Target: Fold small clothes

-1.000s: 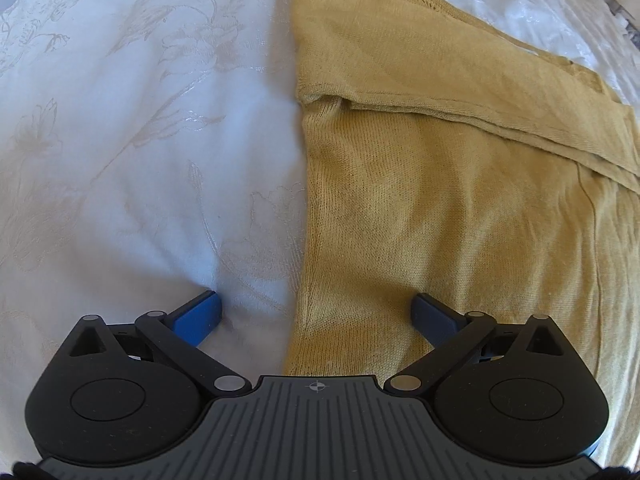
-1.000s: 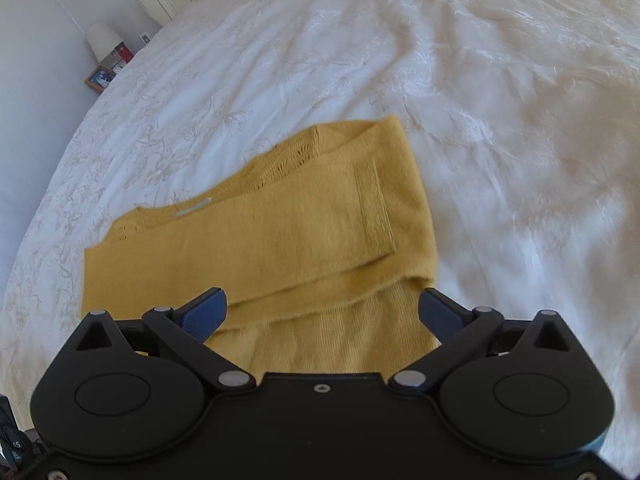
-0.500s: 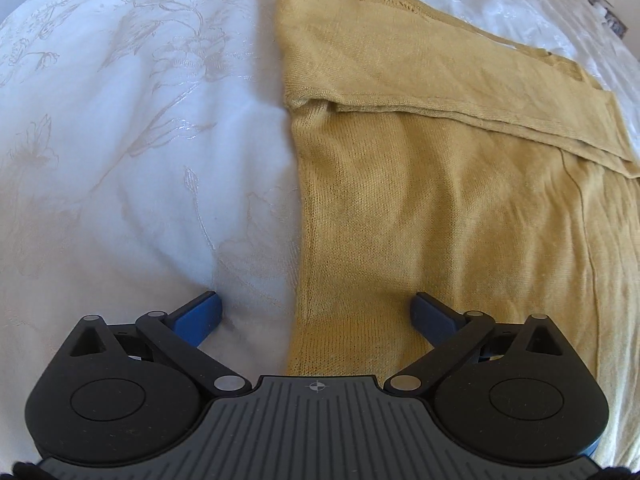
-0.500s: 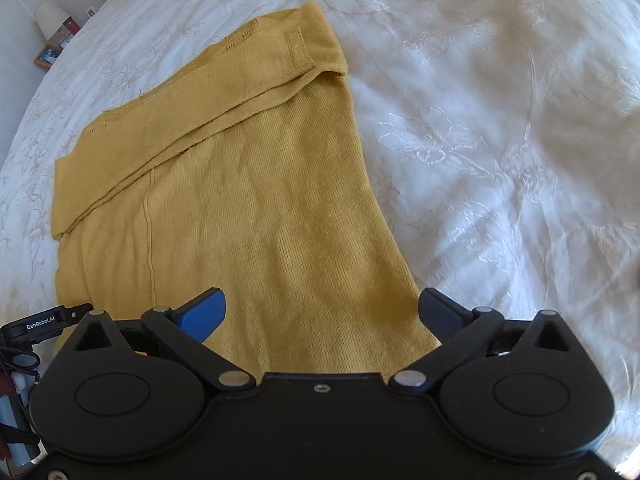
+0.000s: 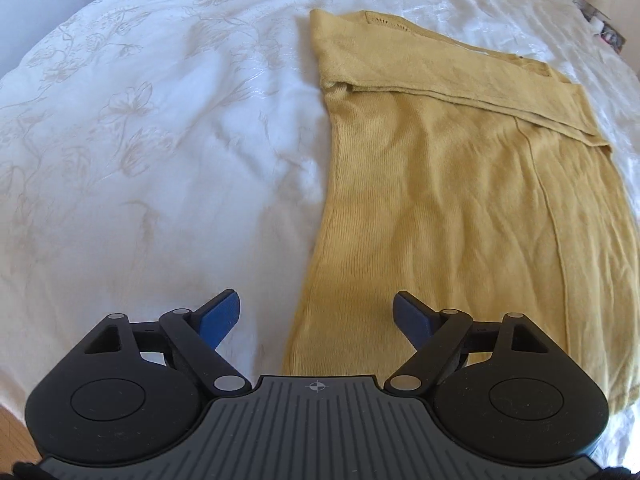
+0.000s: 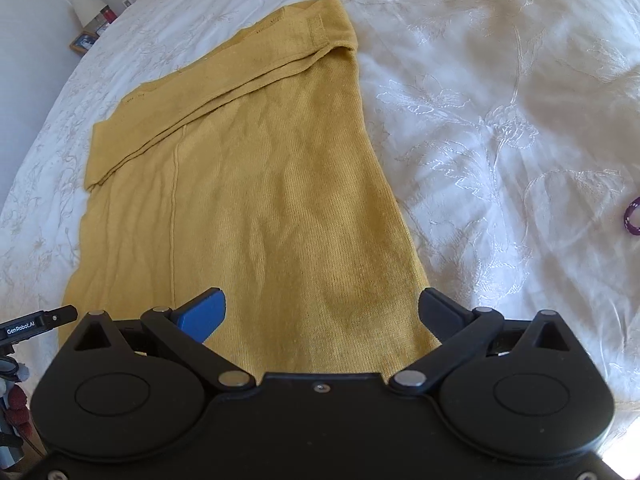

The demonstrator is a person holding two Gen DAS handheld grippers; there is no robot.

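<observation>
The mustard sweater (image 5: 460, 208) lies flat on the bed (image 5: 160, 140) with its sleeves already folded across the top, while the left gripper (image 5: 316, 316) and right gripper (image 6: 322, 314) hover open and empty above its near hem, leaving the body fold.

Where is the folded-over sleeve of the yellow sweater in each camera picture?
Left wrist view: the folded sleeve lies across the top of the yellow sweater, upper right.
Right wrist view: the folded sleeve runs diagonally across the sweater's top, upper left.
Shared landmark: the white embroidered bedspread.
</observation>
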